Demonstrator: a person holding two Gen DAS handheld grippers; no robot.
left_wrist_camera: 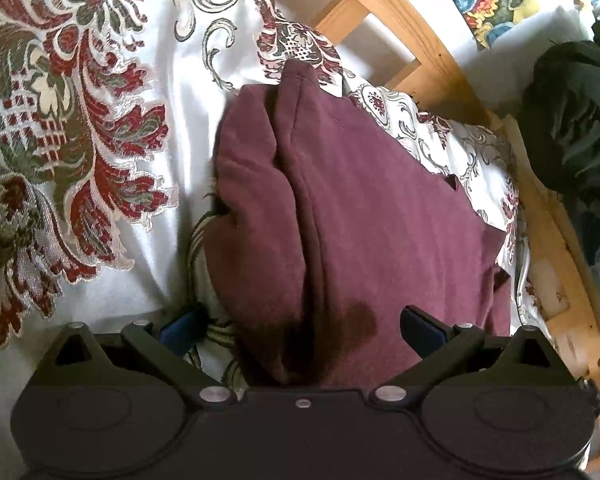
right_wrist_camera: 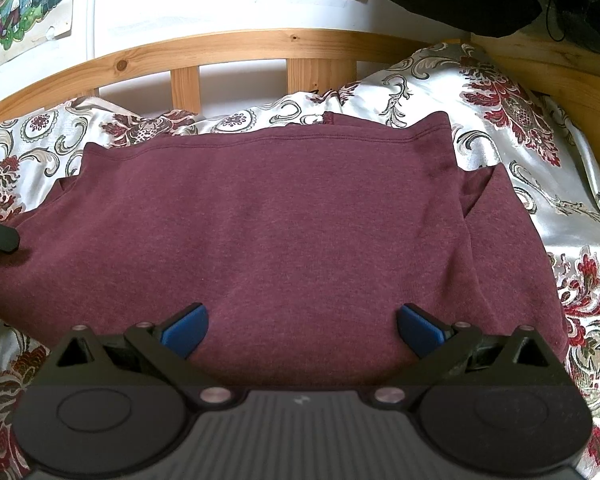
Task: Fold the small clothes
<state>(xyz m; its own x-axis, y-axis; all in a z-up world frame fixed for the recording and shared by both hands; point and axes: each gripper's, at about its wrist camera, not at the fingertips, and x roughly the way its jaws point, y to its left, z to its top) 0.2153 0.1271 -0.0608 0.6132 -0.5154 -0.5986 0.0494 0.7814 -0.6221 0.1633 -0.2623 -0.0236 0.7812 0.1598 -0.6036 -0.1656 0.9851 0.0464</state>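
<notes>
A maroon knit garment (right_wrist_camera: 260,220) lies folded flat on a floral bedspread (right_wrist_camera: 540,184), its stitched hem toward the headboard. My right gripper (right_wrist_camera: 302,330) hovers open over its near edge, blue pads (right_wrist_camera: 186,330) wide apart and empty. In the left wrist view the same maroon garment (left_wrist_camera: 360,220) runs lengthwise, with a raised fold along its left side. My left gripper (left_wrist_camera: 300,332) is open and straddles the garment's near end; its left pad (left_wrist_camera: 180,330) rests beside the cloth, the right pad (left_wrist_camera: 424,330) over it. A black fingertip (right_wrist_camera: 0,236) of the left gripper touches the garment's left edge.
A wooden slatted headboard (right_wrist_camera: 228,46) runs behind the bed, with a white wall and colourful posters (right_wrist_camera: 32,4) above. A dark green-black bundle (left_wrist_camera: 572,120) sits past the bed's wooden side rail (left_wrist_camera: 556,248). White floral bedspread (left_wrist_camera: 80,140) spreads to the left.
</notes>
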